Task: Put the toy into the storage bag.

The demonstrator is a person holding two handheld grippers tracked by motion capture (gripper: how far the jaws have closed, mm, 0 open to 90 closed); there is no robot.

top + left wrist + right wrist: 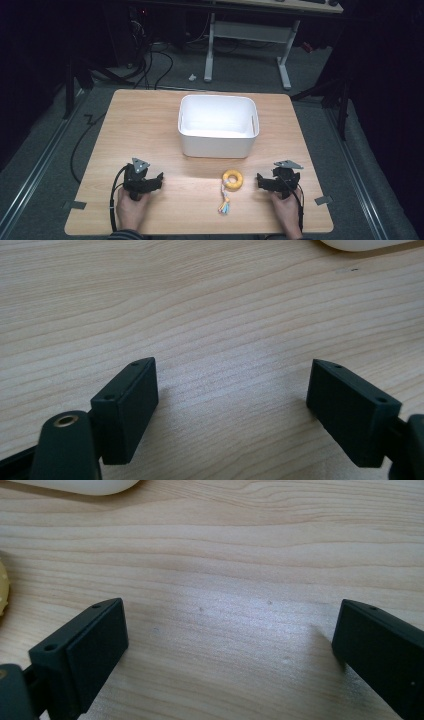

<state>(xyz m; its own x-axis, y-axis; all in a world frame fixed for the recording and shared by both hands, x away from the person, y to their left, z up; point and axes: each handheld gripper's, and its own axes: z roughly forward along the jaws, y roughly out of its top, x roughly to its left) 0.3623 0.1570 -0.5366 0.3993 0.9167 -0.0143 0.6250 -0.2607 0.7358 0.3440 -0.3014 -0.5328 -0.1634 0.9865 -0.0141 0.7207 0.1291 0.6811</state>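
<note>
Resting both hand-held grippers on the surface [150,125], jaws spread wide.
We hold nothing in our left hand-held gripper [232,407] or right hand-held gripper [230,652]; the yellow ring toy [232,180] lies between them, before the white bin [218,145].

Count: 1 counter [150,125]. 1 white bin [218,145], far centre. 1 yellow ring [232,179] with 1 tassel [224,205], near centre. 2 hand-held grippers: left hand-held gripper [159,178] near left, right hand-held gripper [260,181] near right. 2 jaws on each, 4 total. 2 hands, one per gripper.
</note>
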